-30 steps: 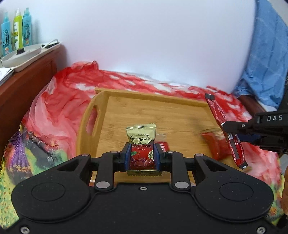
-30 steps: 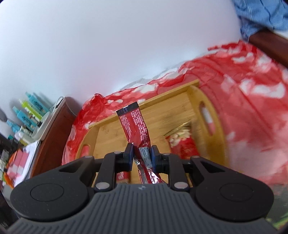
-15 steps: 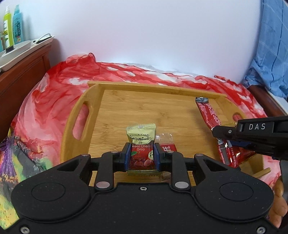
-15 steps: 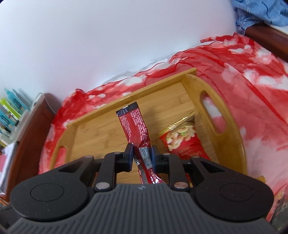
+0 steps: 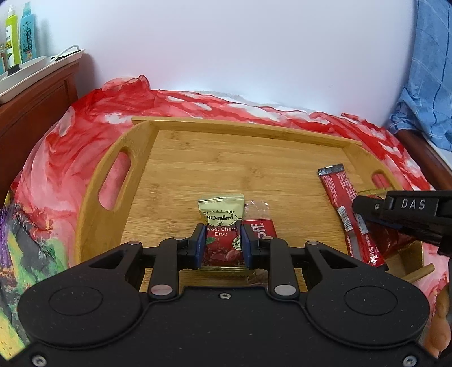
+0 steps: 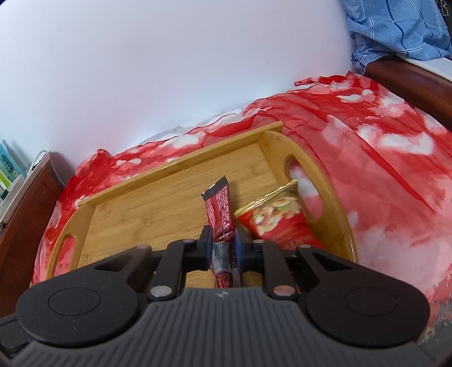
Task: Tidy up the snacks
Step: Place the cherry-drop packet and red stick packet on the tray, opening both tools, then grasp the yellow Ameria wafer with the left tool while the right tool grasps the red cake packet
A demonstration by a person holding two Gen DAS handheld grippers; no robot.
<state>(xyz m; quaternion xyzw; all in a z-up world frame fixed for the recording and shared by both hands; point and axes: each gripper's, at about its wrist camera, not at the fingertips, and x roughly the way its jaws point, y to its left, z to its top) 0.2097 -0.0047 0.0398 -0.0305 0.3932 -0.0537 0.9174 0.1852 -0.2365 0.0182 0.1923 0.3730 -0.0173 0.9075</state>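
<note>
A bamboo tray (image 5: 254, 135) with handle slots lies on a red cloth. My left gripper (image 5: 222, 240) is shut on a gold-and-red cherry candy packet (image 5: 221, 223), held low over the tray's near edge. A red "pff" packet (image 5: 261, 230) lies on the tray just behind it. My right gripper (image 6: 223, 242) is shut on a long dark-red stick packet (image 6: 220, 209), low over the tray's right part; the stick also shows in the left wrist view (image 5: 343, 203). A red-and-gold nut bag (image 6: 274, 220) lies by the tray's right handle.
The red-and-white cloth (image 5: 70, 158) covers the surface around the tray (image 6: 158, 203). A wooden cabinet (image 5: 34, 96) with bottles and a white tray stands at left. Blue checked fabric (image 6: 395, 25) hangs at right. A white wall lies behind.
Both grippers have come down and forward over the tray, each still holding its packet. The stick packet now sits lower, close to the tray floor beside the nut bag.
</note>
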